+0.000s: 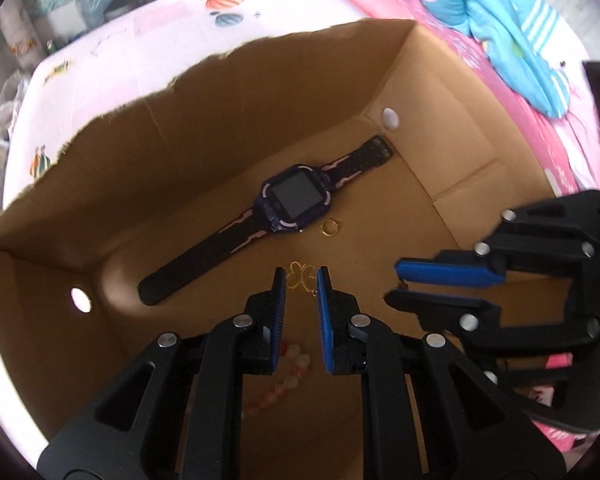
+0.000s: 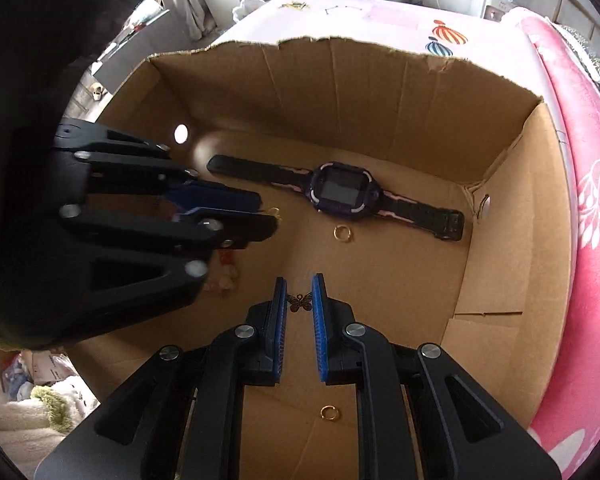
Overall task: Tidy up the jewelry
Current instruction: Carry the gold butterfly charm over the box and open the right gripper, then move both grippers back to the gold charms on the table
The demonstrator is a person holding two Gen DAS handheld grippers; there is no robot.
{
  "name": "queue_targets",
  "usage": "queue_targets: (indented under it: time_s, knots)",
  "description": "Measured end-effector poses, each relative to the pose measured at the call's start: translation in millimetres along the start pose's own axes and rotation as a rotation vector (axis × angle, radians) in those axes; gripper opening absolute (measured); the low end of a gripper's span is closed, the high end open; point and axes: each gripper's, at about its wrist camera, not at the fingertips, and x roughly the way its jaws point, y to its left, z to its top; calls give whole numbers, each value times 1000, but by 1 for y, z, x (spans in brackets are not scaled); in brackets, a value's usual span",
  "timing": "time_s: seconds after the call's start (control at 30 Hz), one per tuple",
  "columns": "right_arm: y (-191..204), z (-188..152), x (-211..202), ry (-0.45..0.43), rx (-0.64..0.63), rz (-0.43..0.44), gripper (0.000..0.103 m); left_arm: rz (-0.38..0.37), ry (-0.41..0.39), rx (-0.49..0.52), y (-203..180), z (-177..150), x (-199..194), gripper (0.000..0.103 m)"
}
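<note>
Both claws are down inside the box [image 1: 204,128], which sits on a bed [image 1: 112,36].

Left claw [image 1: 301,280]: jaws parted, straddling the gold charm [image 1: 300,276] on the box floor. Not clamped; there's a gap either side, looks lined up for a pinch.

Right claw [image 2: 300,294]: jaws parted around the dark butterfly [image 2: 299,303], also not gripping. Same setup, centred so closing should catch the wings.

Other items on the box floor:
- watch [image 1: 290,202] lies flat and diagonal, mid-floor
- ring [image 1: 329,227] just beside the watch body
- second ring [image 2: 329,413] near the right claw's base
- beads [image 1: 288,376] under the left claw, partly hidden

My read: pieces are spread out flat so each can be picked singly. Thin flat charms risk slipping under the pads, so the tips need to sit low against the cardboard.
</note>
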Motion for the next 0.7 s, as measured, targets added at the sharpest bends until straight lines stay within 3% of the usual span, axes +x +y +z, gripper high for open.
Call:
queue_targets:
  time_s: [0.17, 0.37, 0.47, 0.53, 0.7]
  knots:
    - [-4, 0, -1, 0, 15, -12, 18, -67, 13, -80, 15, 0, 2, 16]
    - [-8, 0, -5, -29, 30, -18, 24, -46, -8, -83, 17, -1, -6, 18]
    - [-7, -1, -13, -62, 33, -22, 27, -38, -25, -82, 16, -2, -14, 25]
    - [-5, -4, -26, -113, 29, -24, 41, -31, -45, -76, 14, -3, -21, 26]
    - [3, -20, -69, -264, 42, -52, 48, 3, -160, -50, 7, -13, -64, 45]
